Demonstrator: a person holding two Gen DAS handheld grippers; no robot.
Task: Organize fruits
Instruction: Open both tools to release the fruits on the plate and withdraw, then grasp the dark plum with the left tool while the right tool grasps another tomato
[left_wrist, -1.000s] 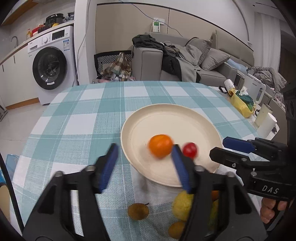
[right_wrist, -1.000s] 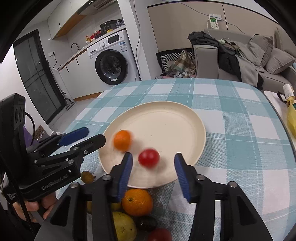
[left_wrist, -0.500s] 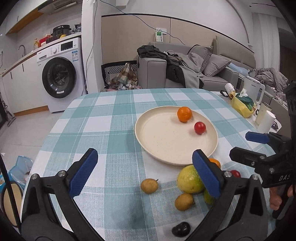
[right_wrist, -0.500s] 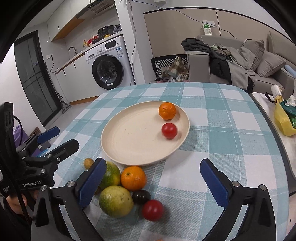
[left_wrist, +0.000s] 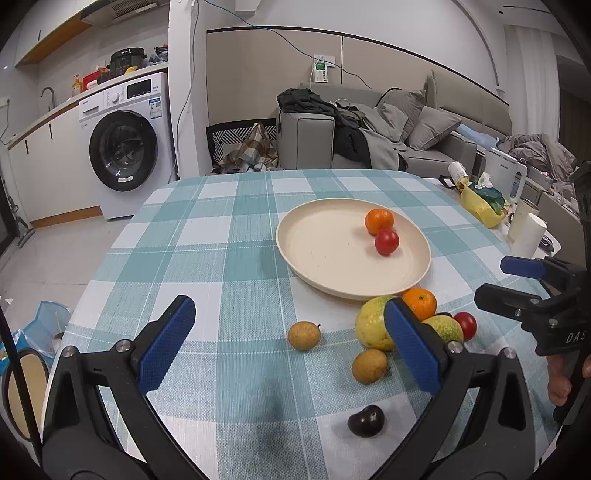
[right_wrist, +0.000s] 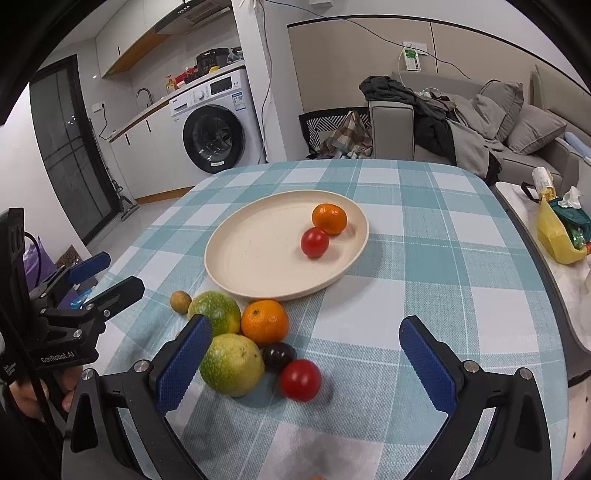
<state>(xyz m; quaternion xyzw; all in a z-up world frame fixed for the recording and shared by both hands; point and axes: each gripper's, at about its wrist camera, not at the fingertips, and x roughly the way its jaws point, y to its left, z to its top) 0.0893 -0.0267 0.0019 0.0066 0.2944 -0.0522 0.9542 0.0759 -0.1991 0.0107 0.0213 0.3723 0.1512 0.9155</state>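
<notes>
Fruits lay split: a mandarin (right_wrist: 329, 219) and cherry tomato (right_wrist: 314, 242) touching on the cream plate (right_wrist: 255, 258), the rest clustered beside it on the checked tablecloth (right_wrist: 424, 266). Left gripper (left_wrist: 288, 345) and right gripper (right_wrist: 303, 363) gaped fully wide, holding nothing.

Count, relative to the plate (right_wrist: 236, 275): one plate. Oranges: 2 — one on the plate (right_wrist: 329, 219), one just off its near rim (right_wrist: 264, 322). Red tomatoes: 2 — one on the plate (right_wrist: 314, 242), one off it on the bench (right_wrist: 300, 380). Yellow-green fruits: 2, near the rim (right_wrist: 215, 312) (right_wrist: 232, 364). Small brown fruits: 2 (left_wrist: 304, 335) (left_wrist: 369, 366). Dark plum-like fruits: 2, one per view (right_wrist: 279, 356) (left_wrist: 365, 420).
</notes>
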